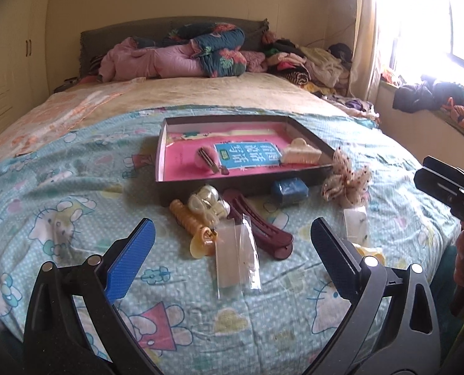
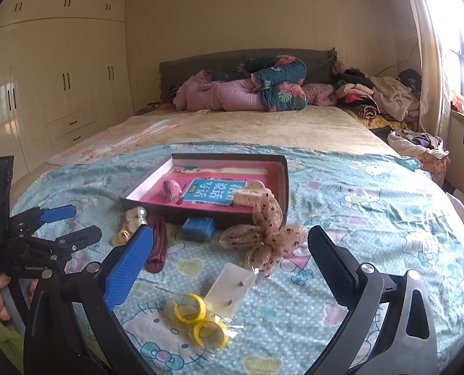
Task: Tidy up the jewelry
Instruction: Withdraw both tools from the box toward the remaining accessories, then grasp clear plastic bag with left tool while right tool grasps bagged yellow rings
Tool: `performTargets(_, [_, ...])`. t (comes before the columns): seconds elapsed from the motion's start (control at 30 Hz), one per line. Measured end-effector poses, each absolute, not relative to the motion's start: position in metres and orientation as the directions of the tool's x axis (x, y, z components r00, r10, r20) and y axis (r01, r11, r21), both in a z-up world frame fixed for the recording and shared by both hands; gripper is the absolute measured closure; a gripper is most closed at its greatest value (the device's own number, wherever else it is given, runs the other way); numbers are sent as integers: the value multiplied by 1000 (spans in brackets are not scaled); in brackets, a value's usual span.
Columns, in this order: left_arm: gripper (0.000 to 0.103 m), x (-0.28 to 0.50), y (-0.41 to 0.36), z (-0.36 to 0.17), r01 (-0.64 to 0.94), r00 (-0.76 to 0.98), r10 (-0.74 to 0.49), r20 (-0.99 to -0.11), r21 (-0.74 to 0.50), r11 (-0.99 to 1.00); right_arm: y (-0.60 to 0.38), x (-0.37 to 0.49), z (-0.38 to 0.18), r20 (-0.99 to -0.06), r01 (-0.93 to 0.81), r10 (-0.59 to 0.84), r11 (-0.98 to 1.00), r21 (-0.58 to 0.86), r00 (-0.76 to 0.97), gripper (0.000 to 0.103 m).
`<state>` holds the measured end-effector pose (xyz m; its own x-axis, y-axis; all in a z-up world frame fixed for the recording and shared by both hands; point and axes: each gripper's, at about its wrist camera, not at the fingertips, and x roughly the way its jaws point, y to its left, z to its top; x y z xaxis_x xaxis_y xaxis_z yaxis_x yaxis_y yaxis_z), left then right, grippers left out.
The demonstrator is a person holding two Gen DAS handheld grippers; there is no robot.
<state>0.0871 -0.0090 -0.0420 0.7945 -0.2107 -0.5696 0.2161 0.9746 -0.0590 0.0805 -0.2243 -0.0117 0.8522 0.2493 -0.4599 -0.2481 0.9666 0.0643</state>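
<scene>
Open bed surface is seen left of the shallow box (image 1: 247, 184) and beyond its far wall; the bed's rounded foot edge falls away at the right, where the right tool (image 1: 444, 184) is seen from the side. Little free room is left in front of the box's near wall, where items are crowded.

The left tool (image 1: 232, 243) is held released, fingers wide apart, nothing gripped. Between and just ahead of its fingers are found a clear plastic sleeve (image 1: 236, 259), a maroon hair clip (image 1: 260, 225), an orange spiral hair tie (image 1: 188, 218) and a cream claw clip (image 1: 207, 204). A blue block (image 1: 289, 189) is set against the box wall.

The right tool (image 2: 230, 250) is also spread open and empty. A white earring card (image 2: 230, 286) and bagged yellow rings (image 2: 197, 318) are seen between its fingers; a dotted mesh bow (image 2: 263, 234) lies just ahead, leaning on the box corner. The left tool (image 2: 66, 222) is seen at the left edge.

Inside the box, a beige claw clip (image 1: 300, 154) and a pink hair clip (image 1: 205, 161) are laid on a pink liner.

Hello Kitty bedsheet (image 2: 372, 206); piled quilts (image 2: 247, 90) at the headboard; wardrobe (image 2: 60, 78) on the left; bright window on the right.
</scene>
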Motion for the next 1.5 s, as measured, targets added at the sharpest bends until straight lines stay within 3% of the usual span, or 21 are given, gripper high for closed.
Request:
performTargets(0.63, [12,115,-16,-84,207,660,-209,-722,-93,974,-202,78,-79,-601,-314,245,949,-11,761,6])
performTargets(1.07, [32,133,-17,-100,194,599,-256,-759,-173,966,-185,89,-104,-661,-375,250,925,-52,707,7])
performTargets(1.13, [38,134,-18,-101,196,593,-262,-762,-179,964,-181,89,-108,-669,-383,242,921,-69,703,15])
performTargets(1.17, [45,134,-18,-102,195,590,-263,-763,-181,964,-179,90,-110,-675,-389,239,918,-77,698,25])
performTargets(1.3, [68,135,-17,-102,197,584,-267,-766,-186,963,-175,89,-113,-684,-410,243,908,-90,688,37])
performTargets(1.5, [71,129,-20,-99,221,580,-282,-764,-186,957,-185,87,-108,-690,-404,262,913,-49,675,44])
